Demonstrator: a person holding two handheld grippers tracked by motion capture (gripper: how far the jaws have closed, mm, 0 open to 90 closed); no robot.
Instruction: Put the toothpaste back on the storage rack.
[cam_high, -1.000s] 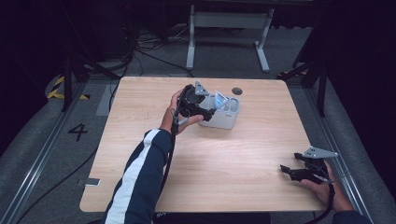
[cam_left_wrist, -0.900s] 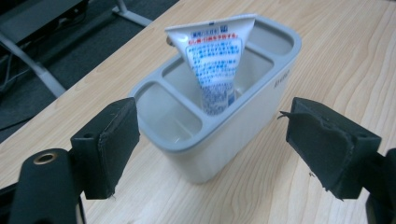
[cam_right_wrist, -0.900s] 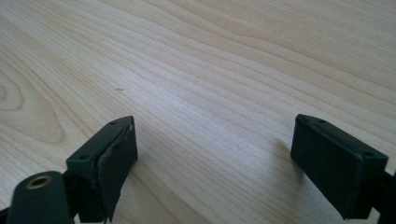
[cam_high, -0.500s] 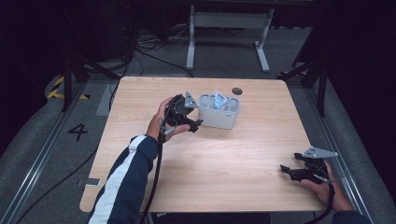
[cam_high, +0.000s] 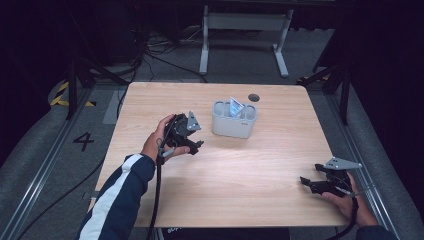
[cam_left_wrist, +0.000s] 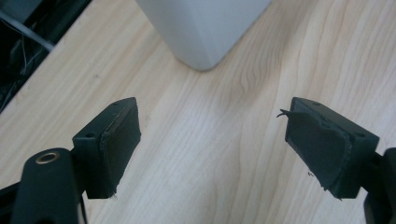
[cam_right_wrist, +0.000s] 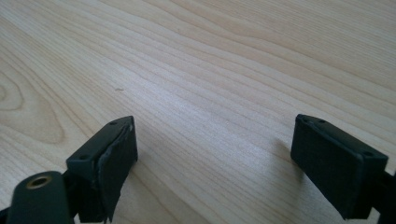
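Observation:
A pale grey bin (cam_high: 234, 120) with compartments stands on the wooden table (cam_high: 260, 165), right of centre toward the back. A small light-blue packet (cam_high: 236, 107) sticks up out of it. My left gripper (cam_high: 196, 145) hovers left of the bin, open and empty; in the left gripper view (cam_left_wrist: 212, 140) the bin's rounded corner (cam_left_wrist: 201, 32) sits just beyond the spread jaws. My right gripper (cam_high: 306, 183) rests low near the table's front right edge, open, with bare wood between its jaws in the right gripper view (cam_right_wrist: 215, 154).
A dark round disc (cam_high: 254, 97) lies on the table behind the bin. Beyond the table are a white metal stand (cam_high: 245, 30), cables on the floor and a black frame (cam_high: 330, 75) at the back right.
My left gripper has pulled back from the bin, moving left and toward the front of the table. The packet stays in the bin. The right gripper has not moved.

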